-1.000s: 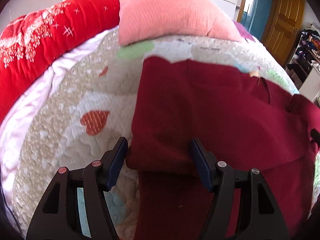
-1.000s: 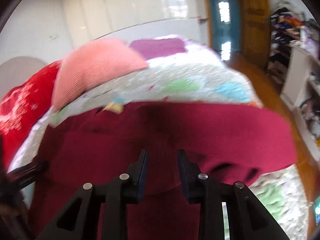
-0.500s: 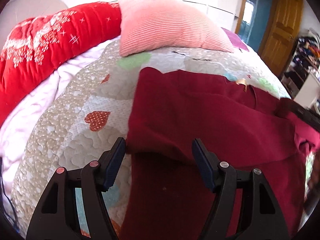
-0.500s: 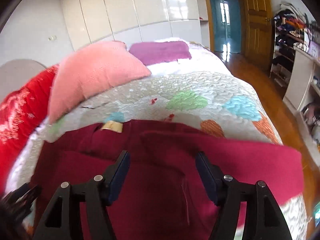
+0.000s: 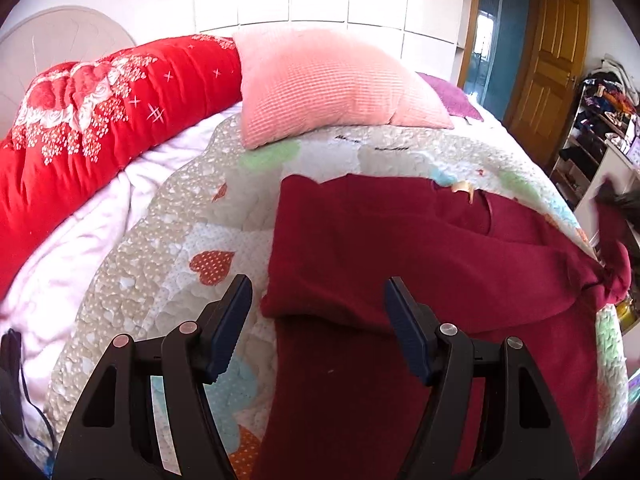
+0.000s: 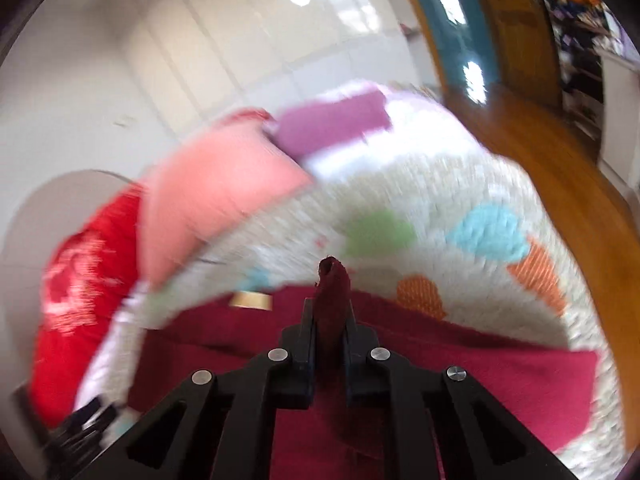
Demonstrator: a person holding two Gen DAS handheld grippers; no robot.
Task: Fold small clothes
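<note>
A dark red garment (image 5: 400, 240) lies spread on the patterned quilt (image 5: 160, 240), its left side folded inward. My left gripper (image 5: 318, 312) is open and empty, its fingers on either side of the folded edge, just above it. My right gripper (image 6: 329, 316) is shut on a pinched bunch of the dark red garment (image 6: 332, 284) and holds it up; the rest of the cloth (image 6: 460, 380) lies below. In the left wrist view the lifted bunch (image 5: 612, 272) shows at the far right.
A pink pillow (image 5: 328, 84) and a red floral duvet (image 5: 92, 128) lie at the head of the bed. A purple cloth (image 6: 332, 124) lies behind the pillow. The bed's right edge drops to a wooden floor (image 6: 560, 168); shelves (image 5: 600, 120) stand beyond.
My right gripper was open over the garment half a second ago; now it is shut on a bunch of the cloth and lifting it. My left gripper has pulled back slightly, still open.
</note>
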